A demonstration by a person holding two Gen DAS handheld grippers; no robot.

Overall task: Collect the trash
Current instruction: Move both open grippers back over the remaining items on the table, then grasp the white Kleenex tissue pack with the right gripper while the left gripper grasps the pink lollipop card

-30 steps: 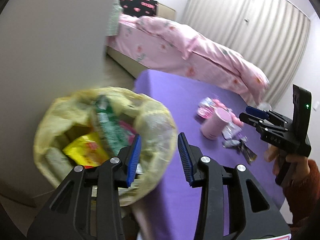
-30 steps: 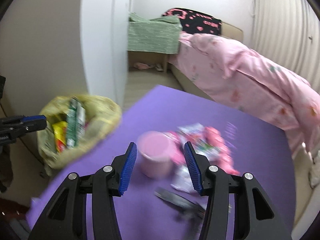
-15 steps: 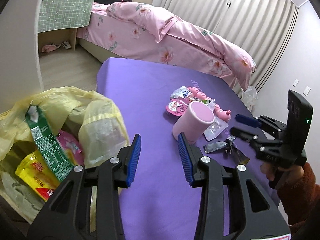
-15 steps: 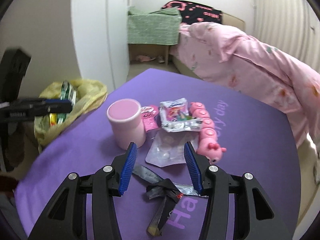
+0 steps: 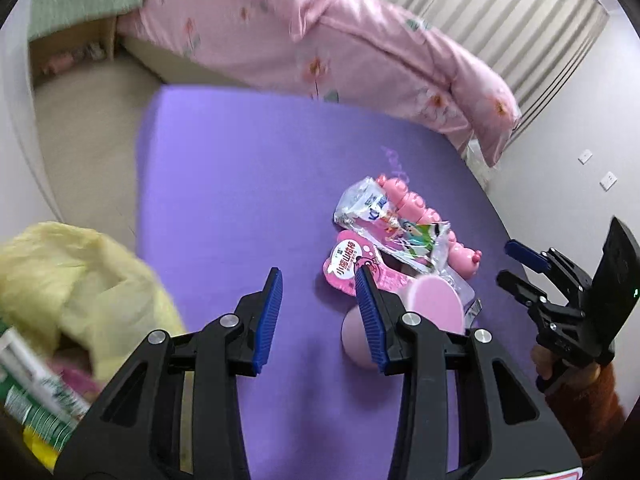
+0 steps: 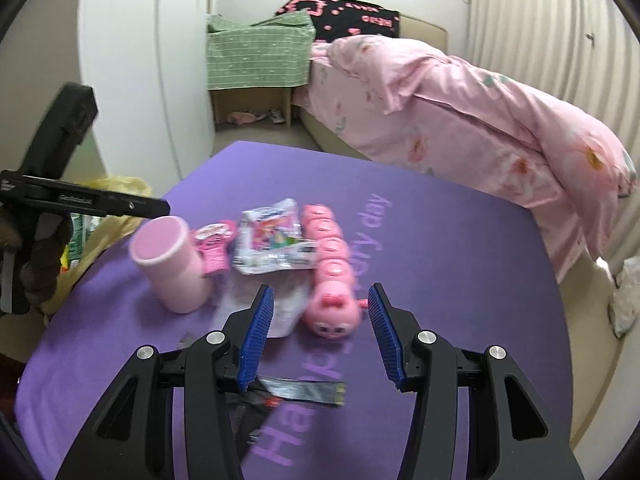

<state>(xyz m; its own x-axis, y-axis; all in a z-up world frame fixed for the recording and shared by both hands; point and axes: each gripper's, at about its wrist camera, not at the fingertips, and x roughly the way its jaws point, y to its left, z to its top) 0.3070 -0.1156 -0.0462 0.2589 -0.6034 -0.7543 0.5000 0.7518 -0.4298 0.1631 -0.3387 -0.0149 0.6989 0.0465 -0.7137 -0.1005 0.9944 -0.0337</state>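
Trash lies on a purple table (image 5: 240,168): a pink heart-shaped wrapper (image 5: 344,260) (image 6: 214,244), a clear printed snack bag (image 5: 384,220) (image 6: 272,240), a clear blister pack (image 6: 286,304) and a dark foil wrapper (image 6: 296,390). A yellow trash bag (image 5: 72,280) (image 6: 116,200) with wrappers inside hangs at the table's left edge. My left gripper (image 5: 318,316) is open and empty above the table, left of the pink cup. My right gripper (image 6: 318,332) is open and empty above the foil wrapper, by the pink toy's head; it also shows in the left wrist view (image 5: 516,264).
A pink cup (image 6: 168,260) (image 5: 434,304) and a pink caterpillar toy (image 6: 332,272) (image 5: 432,220) stand among the trash. A bed with a pink quilt (image 6: 460,120) lies behind the table. A white wall (image 6: 132,60) is at the left.
My left gripper has swung from over the yellow bag to over the table near the pink cup. My right gripper has moved forward toward the toy and wrappers. Both stayed open.
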